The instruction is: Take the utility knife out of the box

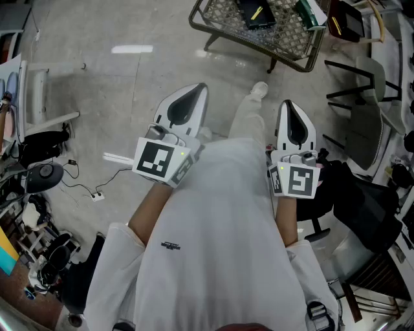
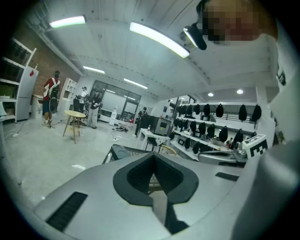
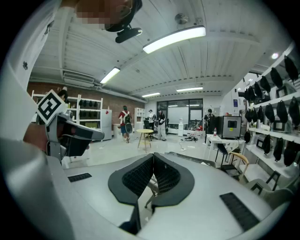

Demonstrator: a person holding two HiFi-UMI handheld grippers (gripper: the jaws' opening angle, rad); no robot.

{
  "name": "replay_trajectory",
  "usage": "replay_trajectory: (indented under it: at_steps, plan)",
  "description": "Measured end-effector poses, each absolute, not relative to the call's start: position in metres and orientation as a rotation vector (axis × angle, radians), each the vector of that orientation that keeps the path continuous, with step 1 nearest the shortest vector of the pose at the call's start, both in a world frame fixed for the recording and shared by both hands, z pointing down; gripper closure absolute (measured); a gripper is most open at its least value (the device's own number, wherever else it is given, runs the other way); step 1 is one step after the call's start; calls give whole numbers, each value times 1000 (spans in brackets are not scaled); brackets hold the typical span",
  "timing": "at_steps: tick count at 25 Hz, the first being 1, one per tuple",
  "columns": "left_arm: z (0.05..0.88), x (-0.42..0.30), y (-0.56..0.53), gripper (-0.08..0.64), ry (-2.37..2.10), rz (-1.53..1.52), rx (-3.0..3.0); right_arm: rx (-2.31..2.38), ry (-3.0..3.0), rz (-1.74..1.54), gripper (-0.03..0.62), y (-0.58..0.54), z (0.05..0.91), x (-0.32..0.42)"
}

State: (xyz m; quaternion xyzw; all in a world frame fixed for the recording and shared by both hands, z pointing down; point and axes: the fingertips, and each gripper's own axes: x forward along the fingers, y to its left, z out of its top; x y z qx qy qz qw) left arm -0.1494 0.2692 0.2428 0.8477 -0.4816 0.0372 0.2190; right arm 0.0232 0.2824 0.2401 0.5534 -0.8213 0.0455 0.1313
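Observation:
My left gripper [image 1: 199, 90] and right gripper [image 1: 287, 105] are both held out at waist height in front of the person's white shirt, over the bare floor. Each has its jaws shut with nothing between them. The left gripper view shows its jaws [image 2: 152, 155] meeting at the tip, and the right gripper view shows the same for its own pair [image 3: 153, 154]. Ahead stands a wire-mesh table [image 1: 288, 40] carrying a black box-like thing [image 1: 257, 14] with a yellow item on it. No utility knife can be made out.
Metal-frame chairs [image 1: 362, 97] and dark bags crowd the right side. Shelving, cables [image 1: 97, 192] and clutter line the left. Farther off, a round wooden table [image 2: 75, 114] and several standing people show in the gripper views. A white desk and a chair [image 3: 239, 161] stand at the right.

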Motion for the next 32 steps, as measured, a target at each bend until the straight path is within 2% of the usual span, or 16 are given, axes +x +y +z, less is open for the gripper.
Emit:
replay_trajectory:
  at_steps: [5, 16, 32]
  plan:
    - [236, -145, 311, 560, -1275, 118, 2396, 1586, -2370, 80, 592, 331, 231, 4]
    - [216, -121, 341, 560, -1344, 121, 2417, 1636, -2429, 68, 592, 342, 207, 43]
    - [215, -75, 341, 560, -1454, 193, 2385, 1568, -2536, 50, 591, 341, 217, 94]
